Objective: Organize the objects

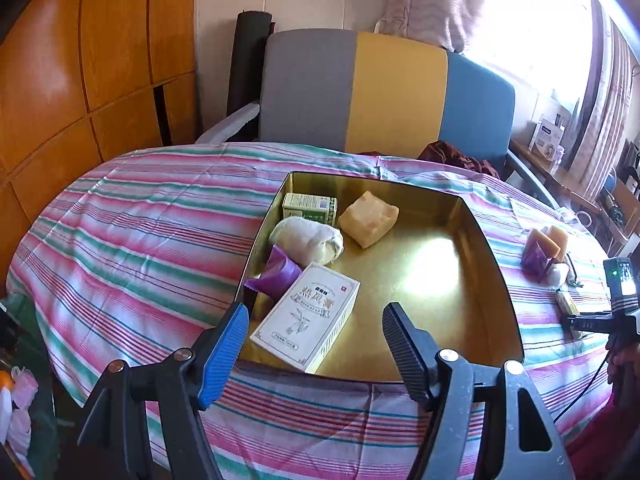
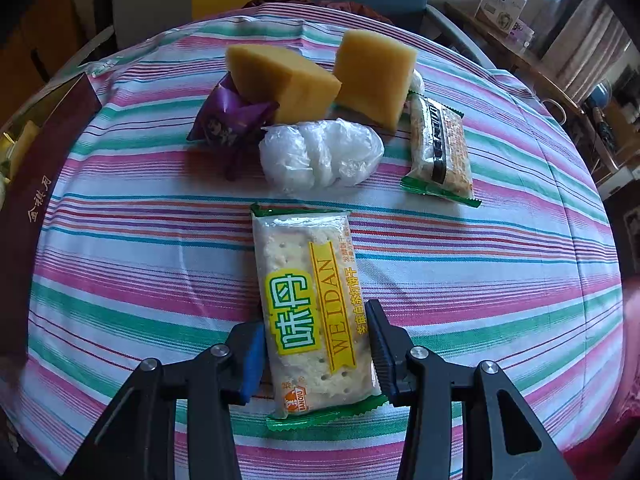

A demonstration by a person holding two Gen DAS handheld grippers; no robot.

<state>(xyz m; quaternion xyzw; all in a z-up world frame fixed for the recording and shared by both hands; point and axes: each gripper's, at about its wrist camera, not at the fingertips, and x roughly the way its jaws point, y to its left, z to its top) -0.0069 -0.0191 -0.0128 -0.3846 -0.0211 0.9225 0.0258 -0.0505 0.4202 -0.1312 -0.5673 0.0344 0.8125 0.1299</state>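
A gold tin tray [image 1: 480, 240] on the striped table holds a white box [image 1: 306, 316], a green box [image 1: 308, 208], a white wrapped bundle [image 1: 308, 240], a purple packet [image 1: 276, 274] and a yellow sponge block [image 1: 368, 218]. My left gripper [image 1: 316, 344] is open and empty at the tray's near edge, above the white box. My right gripper [image 2: 316, 348] has its jaws against both sides of a cracker packet [image 2: 312, 304] lying on the cloth. Beyond it lie two yellow blocks [image 2: 280, 80] [image 2: 374, 76], a purple packet [image 2: 228, 120], a white plastic bundle [image 2: 320, 154] and a second cracker packet [image 2: 440, 148].
A grey, yellow and blue chair [image 1: 384, 92] stands behind the table. A dark red box lid [image 2: 36, 184] lies at the table's left in the right wrist view. A side shelf with boxes [image 1: 548, 140] is at the right. The right gripper's body shows in the left wrist view [image 1: 616, 304].
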